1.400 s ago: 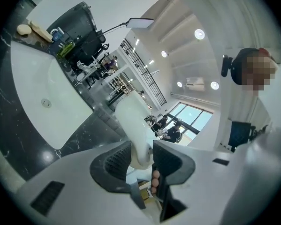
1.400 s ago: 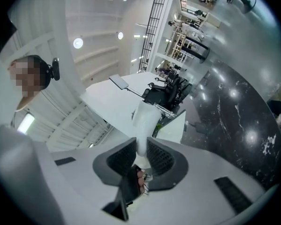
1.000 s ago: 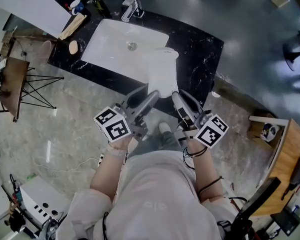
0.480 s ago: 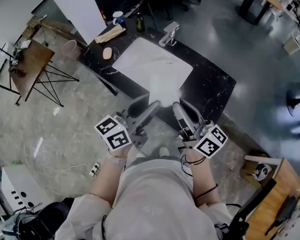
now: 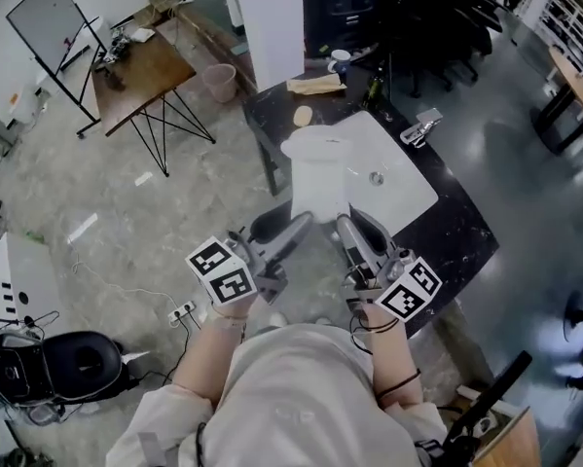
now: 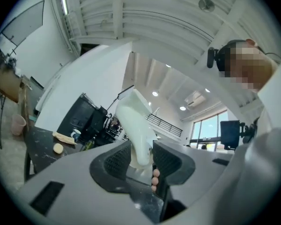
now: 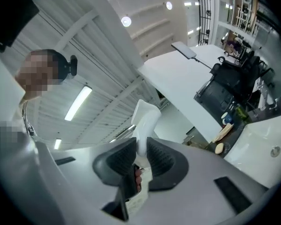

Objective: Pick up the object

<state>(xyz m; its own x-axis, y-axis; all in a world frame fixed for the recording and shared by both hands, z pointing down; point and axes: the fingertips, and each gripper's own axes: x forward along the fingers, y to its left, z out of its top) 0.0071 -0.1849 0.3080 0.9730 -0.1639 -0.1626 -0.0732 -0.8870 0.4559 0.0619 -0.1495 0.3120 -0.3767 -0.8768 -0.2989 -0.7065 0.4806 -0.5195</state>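
**White object held up between both grippers**

Head view: the white object is off the black counter, clamped from two sides. From this camera it covers the left end of the white sink. The left gripper meets the object's lower left edge and the right gripper its lower right edge. Their marker cubes sit just in front of the person's chest. A faucet stands at the sink's far edge. A cup, a flat tan piece and a small round beige item lie near the counter's far left corner. A wooden table stands apart on the floor.

Left gripper view: the left gripper has its ribbed pads closed on a thin white wall of the object, which rises up and away from the jaws. The counter's dark edge lies low on the left.

Right gripper view: the right gripper is likewise closed on a white wall of the object, pads pressing both faces. The sink shows at the lower right.
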